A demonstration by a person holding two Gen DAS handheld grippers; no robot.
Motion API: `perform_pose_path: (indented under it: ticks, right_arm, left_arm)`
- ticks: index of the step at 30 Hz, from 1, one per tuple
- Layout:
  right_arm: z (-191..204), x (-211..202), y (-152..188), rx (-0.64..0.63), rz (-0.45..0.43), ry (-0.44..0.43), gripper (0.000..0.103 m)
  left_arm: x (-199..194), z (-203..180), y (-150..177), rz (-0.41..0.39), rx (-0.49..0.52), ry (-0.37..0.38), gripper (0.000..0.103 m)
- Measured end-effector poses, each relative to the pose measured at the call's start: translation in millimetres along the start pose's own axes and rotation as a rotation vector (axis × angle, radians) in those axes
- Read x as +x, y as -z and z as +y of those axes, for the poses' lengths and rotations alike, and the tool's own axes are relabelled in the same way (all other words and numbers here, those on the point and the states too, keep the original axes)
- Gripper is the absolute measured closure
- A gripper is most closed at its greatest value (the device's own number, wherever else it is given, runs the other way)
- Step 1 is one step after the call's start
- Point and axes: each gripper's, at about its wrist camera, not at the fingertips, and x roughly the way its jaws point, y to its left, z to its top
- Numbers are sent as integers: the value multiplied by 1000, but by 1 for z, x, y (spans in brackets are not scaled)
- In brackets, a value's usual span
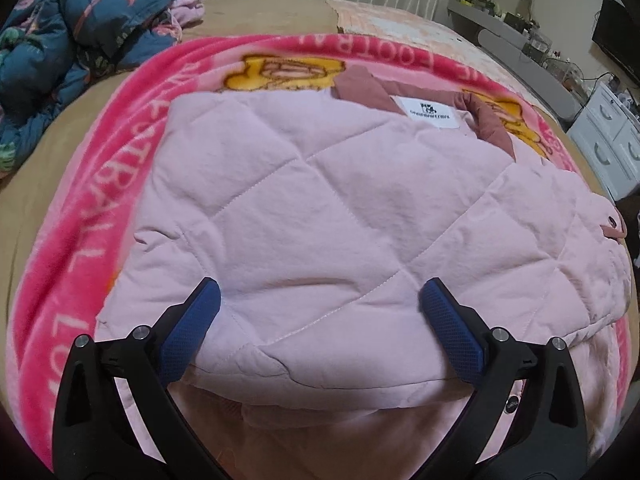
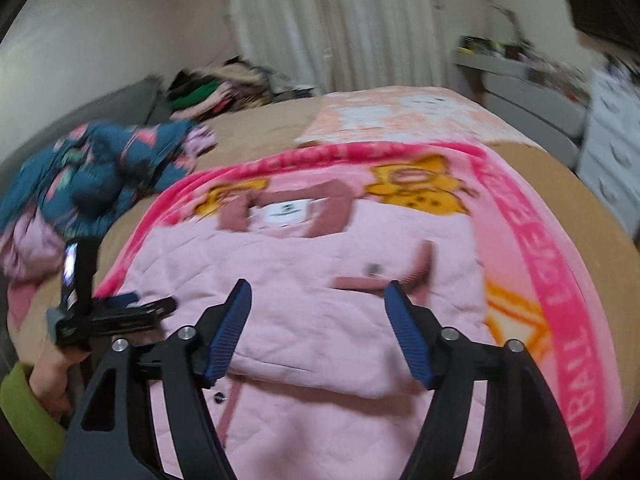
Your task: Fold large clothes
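Pale pink quilted padded jacket (image 1: 320, 208) lies folded on pink fleece blanket (image 1: 72, 240), just beyond both grippers | left gripper (image 1: 320, 300) released, jaws spread | right gripper (image 2: 318, 300) released | dusty-rose collar at far edge.

We are in a home bedroom: a bed (image 1: 256, 16) under a pink cartoon blanket (image 1: 72, 216), pale curtains (image 2: 340, 20) behind, heaped clothes (image 1: 60, 48), white drawers (image 1: 608, 136) alongside.

Blue jacket heap (image 1: 60, 40) crowds bed's (image 1: 260, 16) left side.
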Motion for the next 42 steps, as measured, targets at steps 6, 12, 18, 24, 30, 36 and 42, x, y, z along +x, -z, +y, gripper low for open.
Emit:
perform_pose_path:
  ticks: [6,12,18,24,30,36,42]
  right_arm:
    - [42,32,-11,-113,79,-7,27]
    - [47,76,-11,-151,167,35,25]
    - [27,117,4,-124,287,96,25]
    - [24,135,17,-124,304,125,24]
    - [22,141,22,-114,290,133,22]
    - [21,136,24,-99,271,135,22]
    - [19,128,28,-68,258,122,22]
  left_arm:
    - [8,2,2,15,18,16,8]
    - [9,3,2,15,14,20,8]
    - [11,3,1,8,12,22,8]
    - [11,3,1,-1,14,15,8]
    - [3,-1,3,0,16,-3,9]
    - [-24,6,7,-27,-37,42,9]
    - [-45,9,12,-48,-51,43,9]
